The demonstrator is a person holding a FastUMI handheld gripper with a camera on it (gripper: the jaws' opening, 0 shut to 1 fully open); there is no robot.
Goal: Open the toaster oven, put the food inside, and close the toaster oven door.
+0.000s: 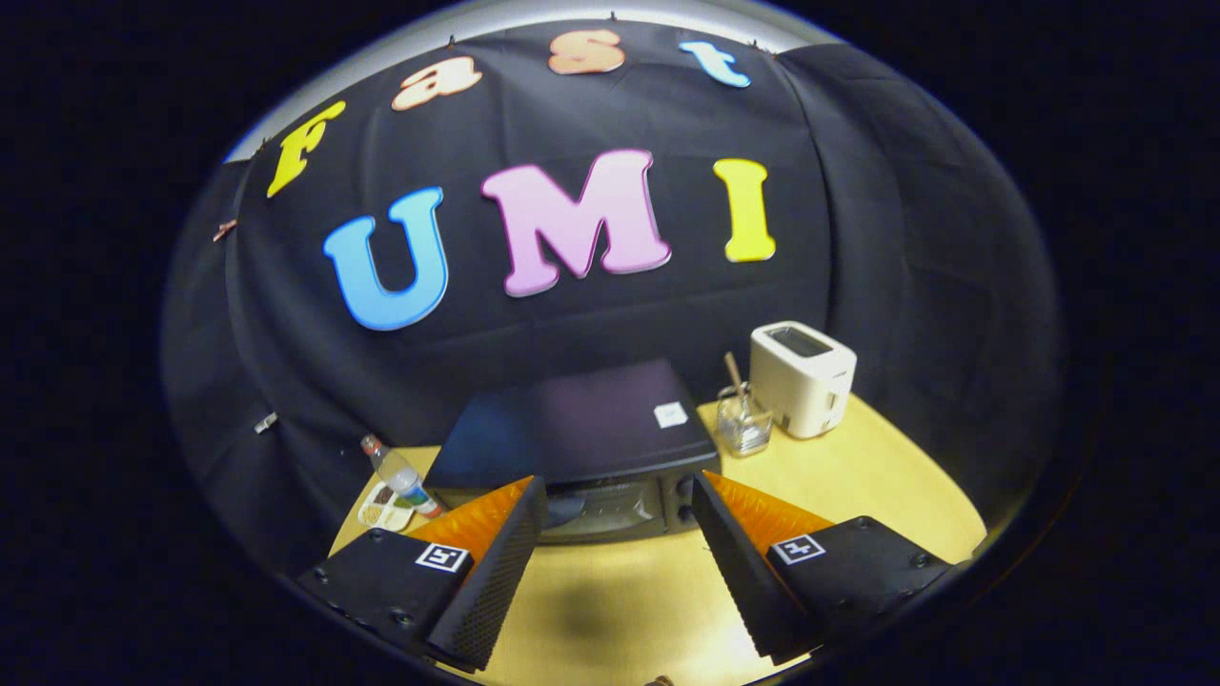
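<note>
My gripper (620, 495) is spread wide and holds nothing above the smooth yellow table (858, 486). Just ahead, between my fingers, sits the boxy dark toaster oven (581, 429), its glass door closed. Beyond, to the right: a clear glass jar (743, 424), then a rounded white toaster (803, 377).

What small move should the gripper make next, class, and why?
Probably ease forward and down toward the oven door. The gripper is open with nothing between its fingers, the oven sits just ahead of them with its door apparently shut, and the door must open before food goes in.
</note>
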